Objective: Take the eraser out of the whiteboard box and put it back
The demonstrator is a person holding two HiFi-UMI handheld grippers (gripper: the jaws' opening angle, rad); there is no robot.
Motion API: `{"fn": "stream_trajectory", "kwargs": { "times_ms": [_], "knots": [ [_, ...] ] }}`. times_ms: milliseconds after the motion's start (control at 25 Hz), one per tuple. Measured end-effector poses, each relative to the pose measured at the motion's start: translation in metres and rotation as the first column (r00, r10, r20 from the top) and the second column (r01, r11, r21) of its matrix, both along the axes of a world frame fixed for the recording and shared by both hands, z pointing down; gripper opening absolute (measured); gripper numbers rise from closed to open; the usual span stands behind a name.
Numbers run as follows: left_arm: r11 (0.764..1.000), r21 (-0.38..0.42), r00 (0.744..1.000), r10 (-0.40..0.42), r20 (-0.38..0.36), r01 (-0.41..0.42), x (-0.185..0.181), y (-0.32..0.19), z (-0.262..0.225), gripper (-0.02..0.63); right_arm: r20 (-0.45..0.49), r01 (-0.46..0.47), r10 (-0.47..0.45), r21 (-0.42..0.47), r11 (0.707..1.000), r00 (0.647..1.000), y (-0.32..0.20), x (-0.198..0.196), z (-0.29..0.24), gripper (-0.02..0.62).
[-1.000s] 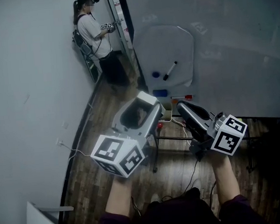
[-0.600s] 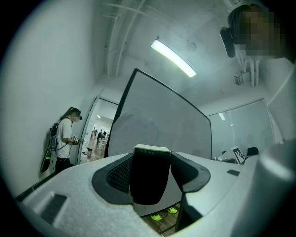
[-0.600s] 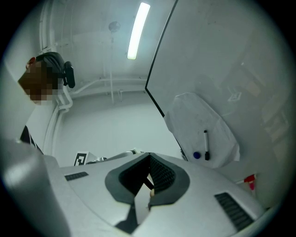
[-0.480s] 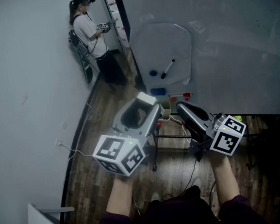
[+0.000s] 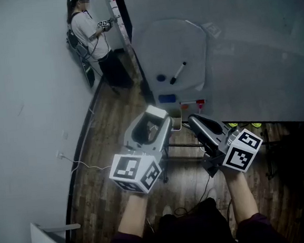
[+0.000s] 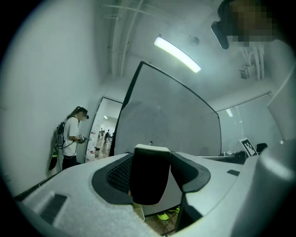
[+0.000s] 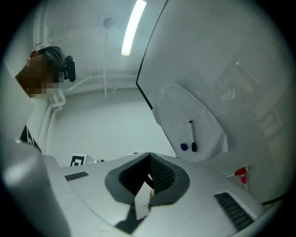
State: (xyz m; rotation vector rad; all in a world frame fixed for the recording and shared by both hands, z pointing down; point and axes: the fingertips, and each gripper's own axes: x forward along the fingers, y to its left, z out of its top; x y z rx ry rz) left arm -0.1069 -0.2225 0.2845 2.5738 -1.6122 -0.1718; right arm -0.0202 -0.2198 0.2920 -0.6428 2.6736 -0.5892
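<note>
My left gripper (image 5: 155, 115) is held out toward the whiteboard (image 5: 251, 41), shut on a black block with a white back, the eraser (image 6: 150, 173). The eraser's white end (image 5: 156, 112) shows at the jaw tips in the head view. My right gripper (image 5: 192, 121) sits beside it on the right, its pads meeting at the tips (image 7: 149, 172) with nothing between them. A small blue item (image 5: 167, 98) sits at the whiteboard's lower edge just beyond the left gripper. I cannot tell whether it is the box.
A white sheet (image 5: 175, 53) on the board carries a black marker (image 5: 177, 73) and a blue magnet (image 5: 161, 78). A red-capped item (image 5: 199, 103) sits by the board's lower edge. A person (image 5: 88, 31) stands at the far left by a doorway. Cables cross the wooden floor (image 5: 103, 165).
Both grippers have drifted slightly toward me, with their jaws unchanged. The whiteboard and the person have slid up and left in the head view.
</note>
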Motion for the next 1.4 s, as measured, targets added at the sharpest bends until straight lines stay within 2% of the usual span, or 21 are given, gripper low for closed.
{"fn": "stream_trajectory", "kwargs": {
  "times_ms": [440, 920, 1160, 1400],
  "knots": [
    [0.997, -0.058, 0.999, -0.048, -0.014, 0.047, -0.01, -0.02, 0.05, 0.244, 0.01, 0.026, -0.025, -0.094, 0.995, 1.0, -0.012, -0.011, 0.046, 0.003],
    [0.994, -0.088, 0.998, -0.064, 0.012, 0.065, -0.006, -0.048, 0.098, 0.244, -0.02, -0.013, 0.01, -0.135, 0.991, 1.0, -0.034, -0.007, 0.091, 0.003],
    [0.992, -0.105, 0.997, -0.074, 0.009, 0.074, -0.003, -0.063, 0.126, 0.244, -0.036, -0.012, 0.006, -0.163, 0.987, 0.999, -0.046, -0.007, 0.119, 0.003],
    [0.99, -0.114, 0.996, -0.083, 0.04, 0.087, 0.002, -0.08, 0.151, 0.244, -0.045, -0.009, 0.001, -0.181, 0.984, 0.999, -0.056, -0.005, 0.137, 0.003]
  ]
}}
